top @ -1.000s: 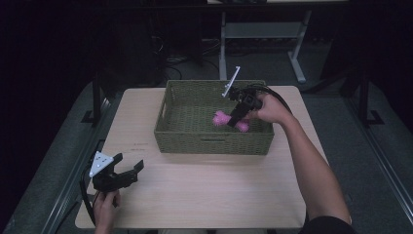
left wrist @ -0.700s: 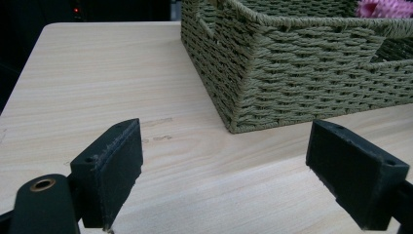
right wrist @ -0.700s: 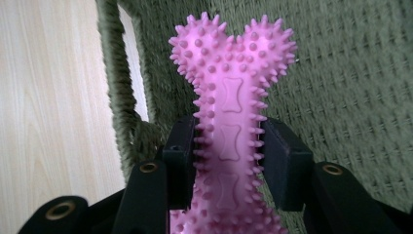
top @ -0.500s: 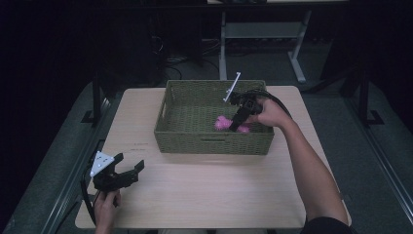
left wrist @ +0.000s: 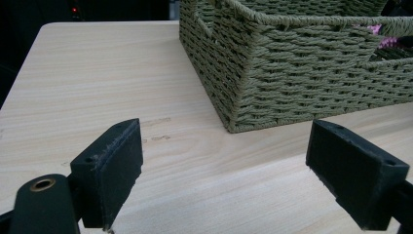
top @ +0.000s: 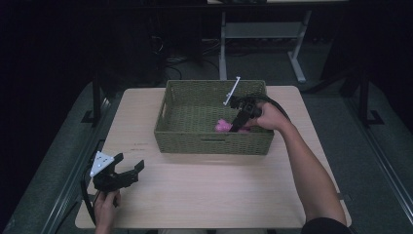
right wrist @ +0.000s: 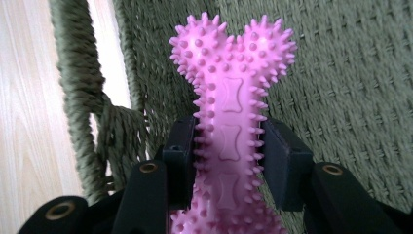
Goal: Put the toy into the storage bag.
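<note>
Since the earlier frame, my right gripper (top: 237,127) has sunk lower into the woven green basket (top: 213,142), carrying the pink bone toy (right wrist: 233,131). Its own view reveals the toy's rubbery spikes and embossed bone shapes, clamped by the shaft between both pads above the basket's floor; from above it reads as a pink blob. My left gripper (top: 130,171) rests spread, well apart from the basket.

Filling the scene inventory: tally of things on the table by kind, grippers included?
Woven basket: 1
Pink spiked bone toy: 1
Grippers: 2, left gripper open on the table, right gripper shut on the toy inside the basket
Total: 4
</note>
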`<state>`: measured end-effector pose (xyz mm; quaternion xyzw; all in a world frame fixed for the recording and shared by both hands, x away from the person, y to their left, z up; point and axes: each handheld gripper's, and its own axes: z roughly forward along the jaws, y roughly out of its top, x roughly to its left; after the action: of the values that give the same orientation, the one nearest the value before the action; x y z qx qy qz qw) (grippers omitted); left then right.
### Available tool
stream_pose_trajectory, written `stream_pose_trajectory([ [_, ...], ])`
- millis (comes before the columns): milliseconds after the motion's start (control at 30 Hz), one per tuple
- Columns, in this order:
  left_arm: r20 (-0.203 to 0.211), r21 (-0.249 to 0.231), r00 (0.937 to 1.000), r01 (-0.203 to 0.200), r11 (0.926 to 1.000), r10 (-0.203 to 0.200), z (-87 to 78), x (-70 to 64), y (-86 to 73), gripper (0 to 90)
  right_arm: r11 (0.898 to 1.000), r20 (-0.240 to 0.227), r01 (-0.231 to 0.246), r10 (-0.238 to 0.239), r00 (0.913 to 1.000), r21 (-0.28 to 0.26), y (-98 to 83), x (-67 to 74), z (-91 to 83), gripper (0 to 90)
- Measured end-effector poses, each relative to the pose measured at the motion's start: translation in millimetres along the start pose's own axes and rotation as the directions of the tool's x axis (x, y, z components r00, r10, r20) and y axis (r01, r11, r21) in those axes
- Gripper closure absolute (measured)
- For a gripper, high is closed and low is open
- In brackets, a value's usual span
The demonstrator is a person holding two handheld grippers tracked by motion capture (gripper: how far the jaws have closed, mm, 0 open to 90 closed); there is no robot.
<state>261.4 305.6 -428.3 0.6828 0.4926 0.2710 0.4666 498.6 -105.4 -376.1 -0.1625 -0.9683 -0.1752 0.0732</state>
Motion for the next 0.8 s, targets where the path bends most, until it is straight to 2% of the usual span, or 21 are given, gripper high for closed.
stream_pose_trajectory([
  [467,-0.002,-0.006,1.0000,0.005,1.0000,-0.005,-0.7,0.5,0.0,13.0,1.000,-0.008,-0.011,0.011,0.9999,0.020,-0.7,-1.3,5.0,57.1],
  [533,-0.003,-0.007,1.0000,0.005,1.0000,-0.005,-0.8,0.4,0.0,13.0,1.000,0.003,-0.015,0.015,0.9999,0.014,-0.8,-1.5,4.2,54.7],
  [567,-0.003,-0.007,1.0000,0.005,1.0000,-0.005,-0.8,0.5,0.1,13.0,0.999,0.000,-0.031,0.031,0.9995,-0.011,-0.5,-2.5,1.6,52.4],
  [633,-0.003,-0.006,1.0000,0.005,1.0000,-0.005,-0.9,0.5,-0.1,13.0,0.999,0.005,-0.034,0.034,0.9994,-0.028,-0.1,-2.0,-1.7,52.2],
  [800,-0.004,-0.006,1.0000,0.004,1.0000,-0.004,-1.7,-0.1,0.1,13.0,0.999,0.009,-0.035,0.035,0.9993,-0.033,-0.5,0.6,-5.5,51.5],
])
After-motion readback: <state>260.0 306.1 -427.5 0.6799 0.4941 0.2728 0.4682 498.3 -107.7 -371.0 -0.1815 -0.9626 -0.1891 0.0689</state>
